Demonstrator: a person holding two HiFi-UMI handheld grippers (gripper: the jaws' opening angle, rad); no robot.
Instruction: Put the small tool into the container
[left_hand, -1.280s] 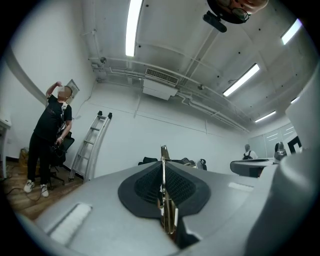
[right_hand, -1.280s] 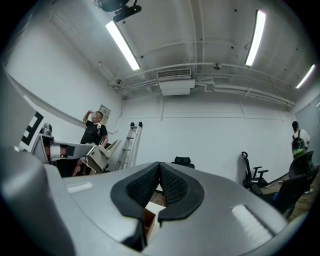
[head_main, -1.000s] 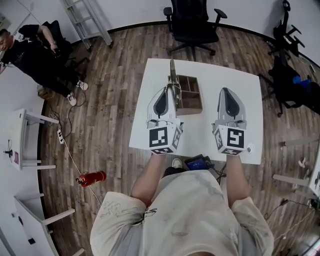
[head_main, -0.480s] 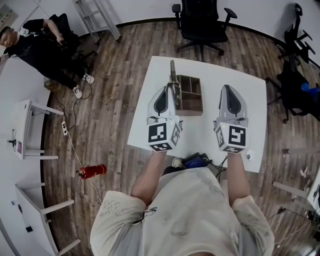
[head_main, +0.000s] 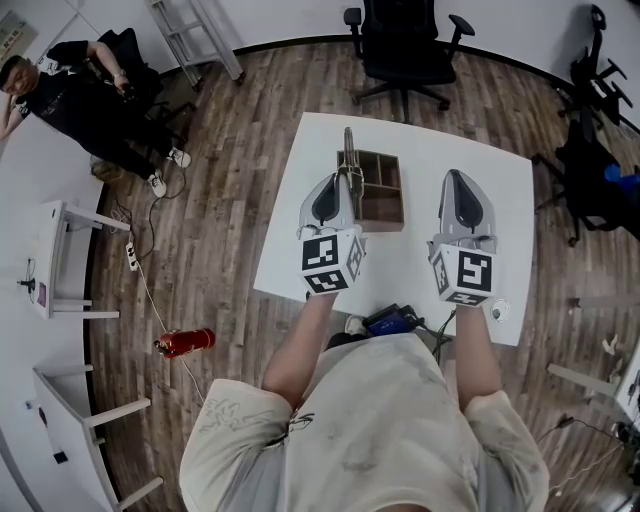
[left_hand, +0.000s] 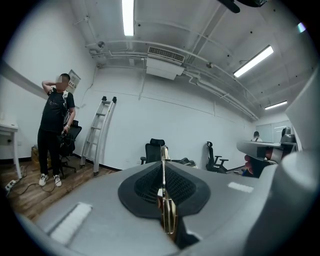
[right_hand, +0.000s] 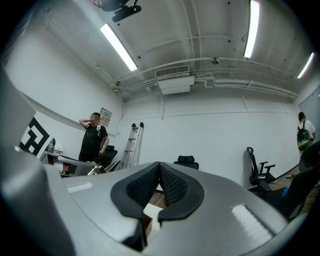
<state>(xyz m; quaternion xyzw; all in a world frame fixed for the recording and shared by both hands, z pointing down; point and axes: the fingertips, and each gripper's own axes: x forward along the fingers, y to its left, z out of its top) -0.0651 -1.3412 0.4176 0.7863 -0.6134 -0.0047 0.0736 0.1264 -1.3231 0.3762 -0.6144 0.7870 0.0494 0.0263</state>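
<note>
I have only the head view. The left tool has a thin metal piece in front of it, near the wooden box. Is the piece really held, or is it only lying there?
Observer: It is held. In the left gripper view, the left tool is shut on the thin metal piece, which stands on edge between its jaws.
Operator: And does the right tool carry something?
Observer: No. In the right gripper view, the right tool has its jaw tips together, with nothing between them.

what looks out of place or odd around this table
Nothing on the white table stands out: the brown wooden compartment box sits upright, and the left tool is shut on a slim brass-coloured metal piece. On the wooden floor to the left, a red cylinder like a fire extinguisher lies on its side, which looks odd.
</note>
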